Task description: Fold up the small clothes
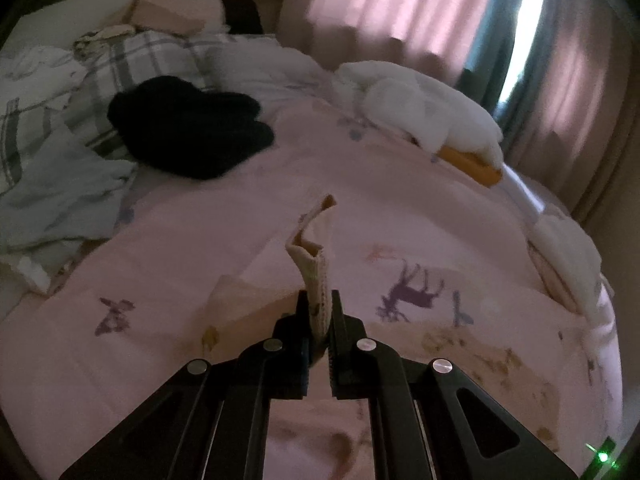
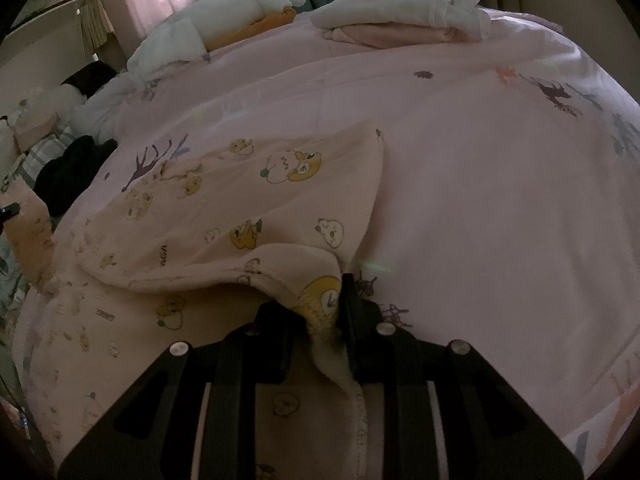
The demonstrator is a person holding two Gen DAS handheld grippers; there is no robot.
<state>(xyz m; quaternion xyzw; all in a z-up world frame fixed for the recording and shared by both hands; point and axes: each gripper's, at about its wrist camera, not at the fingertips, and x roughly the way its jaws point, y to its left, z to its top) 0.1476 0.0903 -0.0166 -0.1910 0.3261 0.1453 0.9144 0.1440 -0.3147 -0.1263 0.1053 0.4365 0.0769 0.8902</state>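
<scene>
A small pale-pink garment (image 2: 248,200), soft cotton printed with little yellow and white cartoon animals, lies spread on the bed with one flap lifted and doubled over itself. The right gripper (image 2: 320,312) is clenched on a bunched, stitched edge of it near the bottom of the cloth, the fabric pinched between its black fingers and trailing back over the tool. The left gripper (image 1: 319,316) is clamped tight on a narrow ribbed cuff or band of the same cloth (image 1: 316,264), which stands up from the jaws as a stiff folded strip. Beneath is a pink bedspread (image 2: 480,200), smooth and printed with purple deer, trees and butterflies. On it I count one stack of folded clothes (image 2: 400,16), white over pink, one fluffy white heap with an orange piece under it (image 1: 432,108), and one black knitted bundle (image 1: 188,128). A plaid quilt (image 1: 120,64) lies crumpled beyond, and pink curtains (image 1: 392,4) hang in the dim room.
</scene>
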